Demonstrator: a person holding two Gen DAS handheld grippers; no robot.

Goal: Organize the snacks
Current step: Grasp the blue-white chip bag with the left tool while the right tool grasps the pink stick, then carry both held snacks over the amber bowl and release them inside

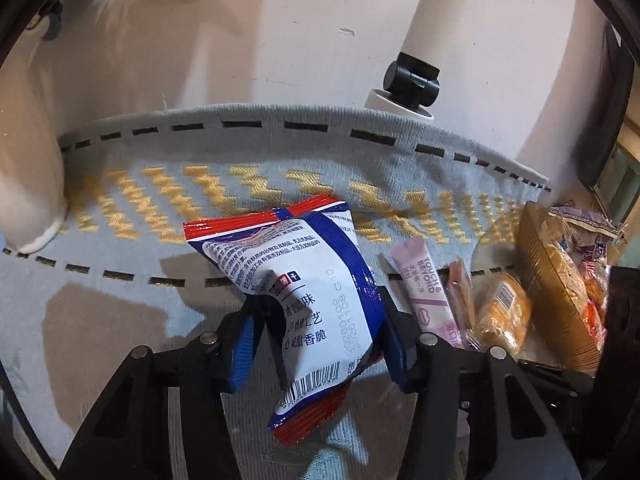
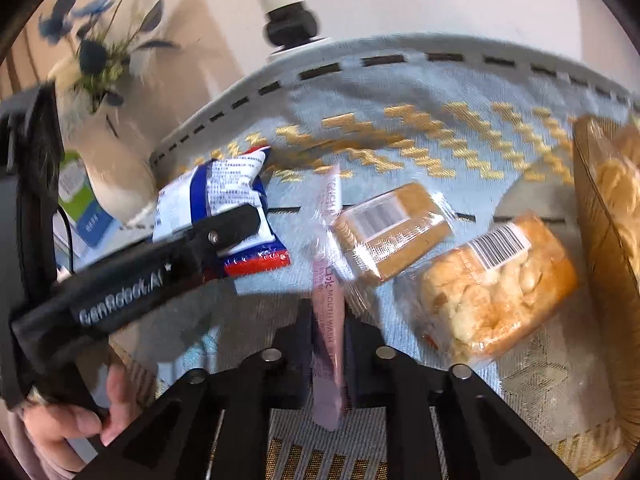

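Note:
My left gripper [image 1: 316, 340] is shut on a red, white and blue snack bag [image 1: 296, 292] and holds it above the blue woven cloth [image 1: 120, 248]. The bag and the left gripper also show in the right wrist view [image 2: 224, 208], at the left. My right gripper [image 2: 328, 344] is shut on a pink mouthwash stick [image 2: 330, 320], which points away along the fingers. The stick also shows in the left wrist view [image 1: 428, 284]. A wrapped brown biscuit [image 2: 394, 228] and a wrapped golden pastry [image 2: 496, 280] lie on the cloth to the right of the stick.
A gold basket [image 2: 600, 208] holding snacks stands at the right edge; it also shows in the left wrist view [image 1: 556, 292]. A white vase with blue flowers [image 2: 104, 128] stands at the left. A white lamp post [image 1: 432, 40] rises behind the table.

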